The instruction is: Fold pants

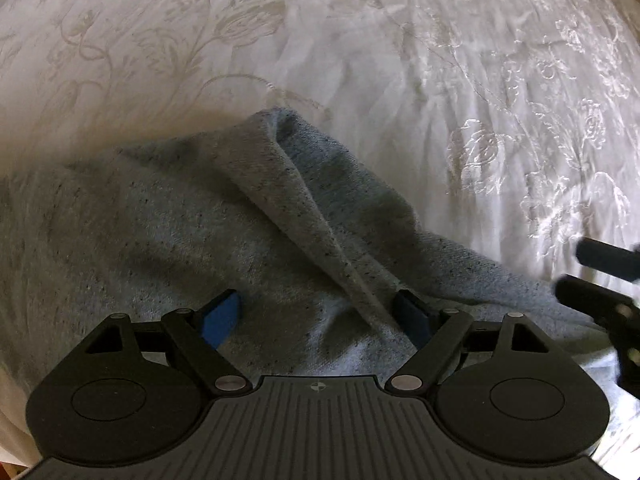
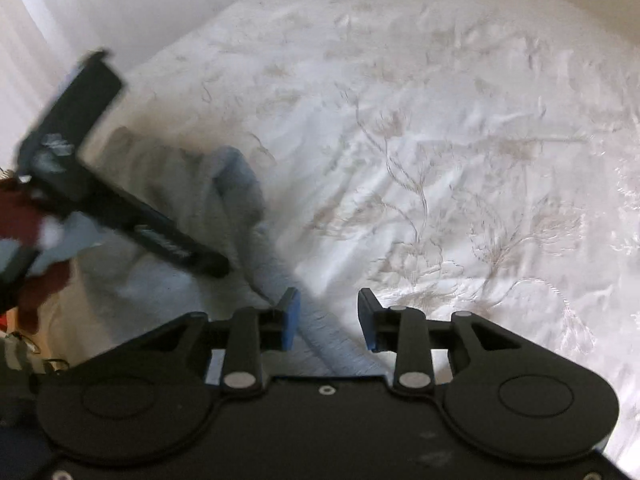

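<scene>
Grey speckled pants (image 1: 192,224) lie crumpled on a white embroidered bedspread (image 1: 400,40). A raised fold (image 1: 320,216) runs diagonally toward my left gripper (image 1: 318,316), which is open just above the fabric, holding nothing. My right gripper (image 2: 328,316) is open over a narrow edge of the pants (image 2: 328,340) that passes between its fingers. The right gripper also shows at the right edge of the left wrist view (image 1: 604,280). The left gripper's body (image 2: 120,200) shows blurred at the left of the right wrist view, over the pants (image 2: 224,192).
The bedspread (image 2: 440,140) stretches far ahead and to the right. A white wall or curtain (image 2: 80,0) stands at the far left. A dark red sleeve (image 2: 24,216) of the person shows at the left edge.
</scene>
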